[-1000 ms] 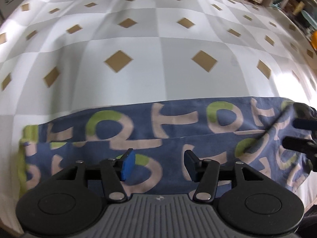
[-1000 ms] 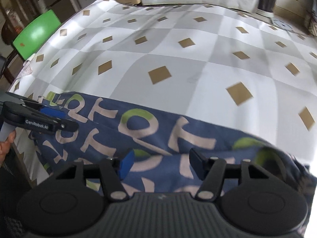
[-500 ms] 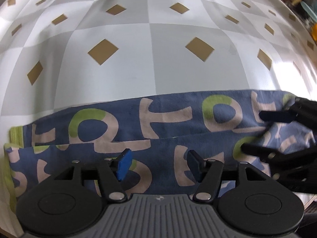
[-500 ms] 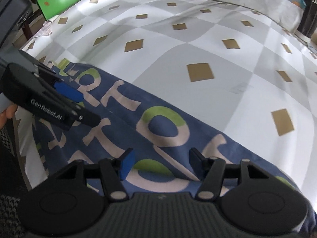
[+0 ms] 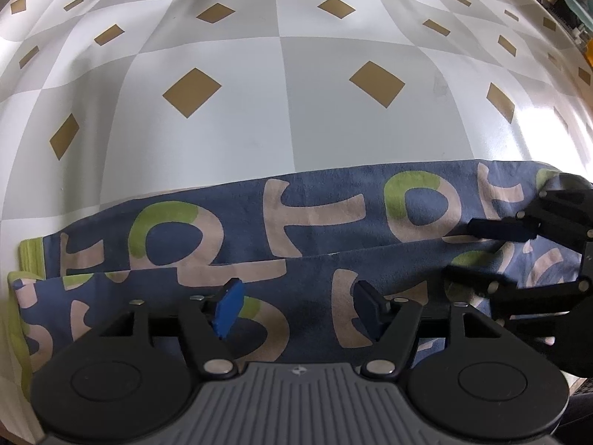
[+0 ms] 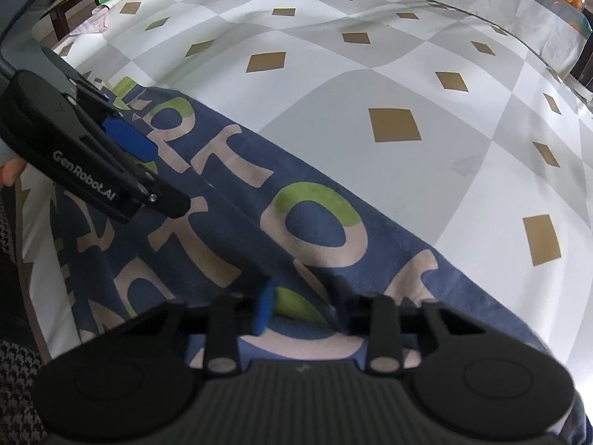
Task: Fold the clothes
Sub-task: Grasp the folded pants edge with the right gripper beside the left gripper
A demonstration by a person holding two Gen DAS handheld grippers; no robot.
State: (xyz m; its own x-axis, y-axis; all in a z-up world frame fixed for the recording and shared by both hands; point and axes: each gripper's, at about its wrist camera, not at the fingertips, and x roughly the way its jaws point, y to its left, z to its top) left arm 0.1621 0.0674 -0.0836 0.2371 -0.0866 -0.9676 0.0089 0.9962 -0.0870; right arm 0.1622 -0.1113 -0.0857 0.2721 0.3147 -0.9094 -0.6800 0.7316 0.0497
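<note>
A folded blue garment lies on a checked tablecloth, directly beneath the left gripper and right gripper, both with fingers apart.

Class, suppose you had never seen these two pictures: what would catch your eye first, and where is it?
First, the blue cloth with big beige and green letters, folded in a long band along the near edge of the table. Next, the checked tablecloth with gold diamonds beyond it. Then the left gripper and right gripper, both open, low over the cloth.
</note>
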